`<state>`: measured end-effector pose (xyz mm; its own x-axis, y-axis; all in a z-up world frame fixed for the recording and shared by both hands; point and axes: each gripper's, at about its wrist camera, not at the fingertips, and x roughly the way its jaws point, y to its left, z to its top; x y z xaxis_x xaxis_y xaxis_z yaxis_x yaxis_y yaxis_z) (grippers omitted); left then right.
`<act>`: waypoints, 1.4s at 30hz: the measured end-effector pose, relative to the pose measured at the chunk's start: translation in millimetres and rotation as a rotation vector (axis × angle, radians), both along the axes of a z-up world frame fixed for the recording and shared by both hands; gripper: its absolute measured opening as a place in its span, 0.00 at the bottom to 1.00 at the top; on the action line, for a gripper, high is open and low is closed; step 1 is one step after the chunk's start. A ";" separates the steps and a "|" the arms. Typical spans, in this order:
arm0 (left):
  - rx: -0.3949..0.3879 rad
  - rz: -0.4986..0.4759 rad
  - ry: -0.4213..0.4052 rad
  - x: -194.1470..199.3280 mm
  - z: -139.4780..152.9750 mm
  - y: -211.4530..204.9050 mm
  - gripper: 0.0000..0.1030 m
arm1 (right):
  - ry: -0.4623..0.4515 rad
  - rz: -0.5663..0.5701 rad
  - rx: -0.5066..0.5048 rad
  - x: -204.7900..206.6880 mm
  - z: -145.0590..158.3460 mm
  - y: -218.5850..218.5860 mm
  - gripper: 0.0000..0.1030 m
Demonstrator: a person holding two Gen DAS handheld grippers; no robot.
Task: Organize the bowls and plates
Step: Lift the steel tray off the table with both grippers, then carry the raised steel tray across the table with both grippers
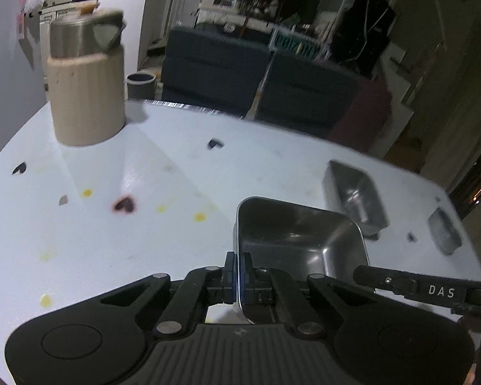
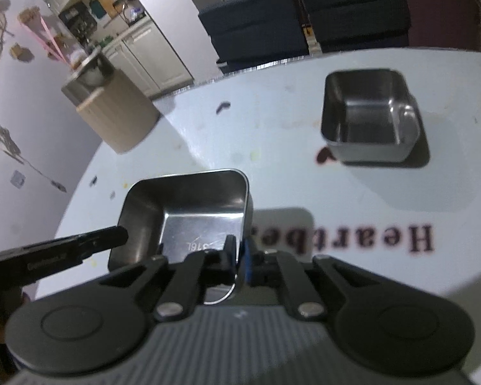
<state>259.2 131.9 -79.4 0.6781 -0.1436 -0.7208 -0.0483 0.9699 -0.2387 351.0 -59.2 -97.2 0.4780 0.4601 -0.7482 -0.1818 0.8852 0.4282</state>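
A square steel bowl (image 1: pixel 301 240) is held over the white table (image 1: pixel 112 240). My left gripper (image 1: pixel 239 266) is shut on its left wall. The same bowl shows in the right wrist view (image 2: pixel 189 208), where my right gripper (image 2: pixel 239 250) is shut on its right wall. A second square steel bowl (image 2: pixel 368 115) stands on the table ahead and to the right; it also shows in the left wrist view (image 1: pixel 356 195). A small steel dish (image 1: pixel 444 231) lies further right.
A beige canister with a steel top (image 1: pixel 86 80) stands at the table's far left, also in the right wrist view (image 2: pixel 115 109). Dark sofas (image 1: pixel 256 73) stand beyond the table's far edge. The table (image 2: pixel 304 160) carries small stains and printed lettering.
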 end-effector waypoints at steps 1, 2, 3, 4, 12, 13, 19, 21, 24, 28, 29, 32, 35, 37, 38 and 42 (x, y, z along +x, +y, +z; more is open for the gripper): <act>-0.002 -0.005 -0.015 -1.8 4.3 -5.0 0.01 | -0.006 -0.006 0.008 -0.5 2.7 -4.1 0.07; -0.004 -0.010 -0.026 -2.4 7.0 -10.1 0.01 | -0.014 -0.015 0.021 -1.7 6.3 -9.8 0.07; -0.009 -0.017 -0.036 -3.7 10.3 -15.9 0.01 | -0.023 -0.024 0.036 -3.3 10.2 -16.2 0.07; -0.014 -0.024 -0.043 -4.9 12.9 -21.4 0.01 | -0.032 -0.032 0.048 -4.8 13.2 -21.6 0.07; -0.023 -0.131 -0.050 -10.4 22.6 -82.4 0.03 | -0.100 -0.093 0.084 -25.3 39.0 -82.5 0.07; -0.016 -0.152 -0.047 -11.0 22.7 -92.4 0.03 | -0.105 -0.099 0.084 -29.0 40.2 -90.4 0.07; 0.021 -0.264 -0.028 -13.2 17.7 -146.4 0.06 | -0.120 -0.174 0.071 -53.3 45.6 -141.4 0.07; 0.030 -0.295 -0.023 -14.1 15.6 -163.0 0.06 | -0.120 -0.199 0.063 -60.5 46.6 -156.4 0.07; 0.056 -0.336 -0.013 -15.6 10.7 -185.3 0.07 | -0.119 -0.233 0.055 -73.0 47.4 -180.8 0.07; 0.088 -0.396 0.019 -15.6 -2.4 -215.3 0.08 | -0.117 -0.262 0.041 -88.0 46.6 -205.3 0.09; 0.097 -0.411 0.027 -15.1 -6.0 -221.9 0.08 | -0.113 -0.268 0.038 -91.7 45.7 -211.2 0.09; 0.126 -0.463 0.046 -16.5 -16.5 -243.2 0.10 | -0.102 -0.282 0.026 -103.8 40.8 -225.0 0.09; 0.169 -0.522 0.073 -21.6 -29.9 -266.2 0.12 | -0.084 -0.297 0.011 -115.1 36.0 -240.7 0.11; 0.180 -0.558 0.097 -25.1 -39.5 -276.7 0.13 | -0.069 -0.304 -0.001 -120.5 31.8 -247.3 0.12; 0.183 -0.572 0.107 -26.6 -43.1 -280.3 0.13 | -0.063 -0.304 -0.012 -123.9 29.0 -251.4 0.12; 0.192 -0.609 0.126 -32.5 -52.3 -290.5 0.14 | -0.035 -0.301 -0.050 -133.5 20.1 -260.9 0.12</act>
